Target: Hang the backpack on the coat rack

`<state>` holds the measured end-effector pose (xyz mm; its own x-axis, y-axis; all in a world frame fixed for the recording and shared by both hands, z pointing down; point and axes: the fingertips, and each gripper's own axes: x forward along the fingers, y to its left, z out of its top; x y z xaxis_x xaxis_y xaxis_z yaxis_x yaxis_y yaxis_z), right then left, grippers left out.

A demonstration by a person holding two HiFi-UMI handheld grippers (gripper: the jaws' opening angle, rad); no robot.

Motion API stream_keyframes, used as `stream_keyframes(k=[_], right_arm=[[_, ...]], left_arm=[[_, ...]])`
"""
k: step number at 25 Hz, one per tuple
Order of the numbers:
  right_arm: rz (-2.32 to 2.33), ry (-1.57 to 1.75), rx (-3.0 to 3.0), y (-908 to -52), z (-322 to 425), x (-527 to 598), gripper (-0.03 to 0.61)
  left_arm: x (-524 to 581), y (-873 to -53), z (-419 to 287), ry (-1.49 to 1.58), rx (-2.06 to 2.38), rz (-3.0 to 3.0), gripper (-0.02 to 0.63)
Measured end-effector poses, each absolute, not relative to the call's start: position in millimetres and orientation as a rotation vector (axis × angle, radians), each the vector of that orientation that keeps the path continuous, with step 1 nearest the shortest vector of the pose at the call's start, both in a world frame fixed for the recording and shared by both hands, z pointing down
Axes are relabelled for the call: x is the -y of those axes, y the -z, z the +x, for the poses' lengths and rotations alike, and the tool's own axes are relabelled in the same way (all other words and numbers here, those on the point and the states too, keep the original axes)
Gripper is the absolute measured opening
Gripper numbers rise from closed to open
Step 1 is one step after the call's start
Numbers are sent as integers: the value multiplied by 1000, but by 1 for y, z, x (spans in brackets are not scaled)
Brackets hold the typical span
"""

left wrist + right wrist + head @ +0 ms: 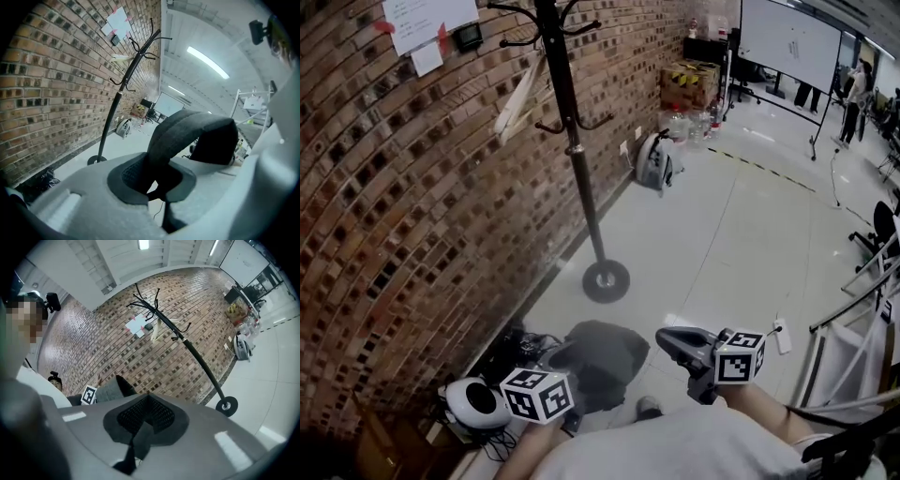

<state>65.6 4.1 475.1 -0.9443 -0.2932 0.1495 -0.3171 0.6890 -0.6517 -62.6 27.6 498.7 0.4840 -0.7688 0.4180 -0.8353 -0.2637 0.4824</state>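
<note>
The dark grey backpack (602,361) hangs low in front of me, between both grippers. My left gripper (565,364) is shut on a padded grey strap (187,129) that arches up out of its jaws. My right gripper (667,341) sits at the backpack's right side, shut on a thin dark strap (140,439) that runs down from its pads. The black coat rack (572,131) stands ahead by the brick wall, with its round base (607,280) on the floor. It also shows in the left gripper view as coat rack (115,110) and in the right gripper view as coat rack (197,357).
A pale item (517,101) hangs on one rack hook. A white round device (474,401) and cables (514,349) lie by the wall at my left. Another backpack (654,161), boxes (690,81) and bottles (694,122) stand farther along. A power strip (783,336) lies to the right.
</note>
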Motion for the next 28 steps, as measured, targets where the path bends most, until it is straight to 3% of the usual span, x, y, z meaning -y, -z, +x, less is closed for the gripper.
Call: stream_keyframes(k=[10, 28], right_arm=[[470, -1086, 2874, -474, 85, 64, 0], [540, -1067, 2906, -465, 48, 196, 0]], left_arm=[[39, -481, -53, -87, 1399, 2069, 21], [177, -479, -96, -97, 1354, 2065, 21]])
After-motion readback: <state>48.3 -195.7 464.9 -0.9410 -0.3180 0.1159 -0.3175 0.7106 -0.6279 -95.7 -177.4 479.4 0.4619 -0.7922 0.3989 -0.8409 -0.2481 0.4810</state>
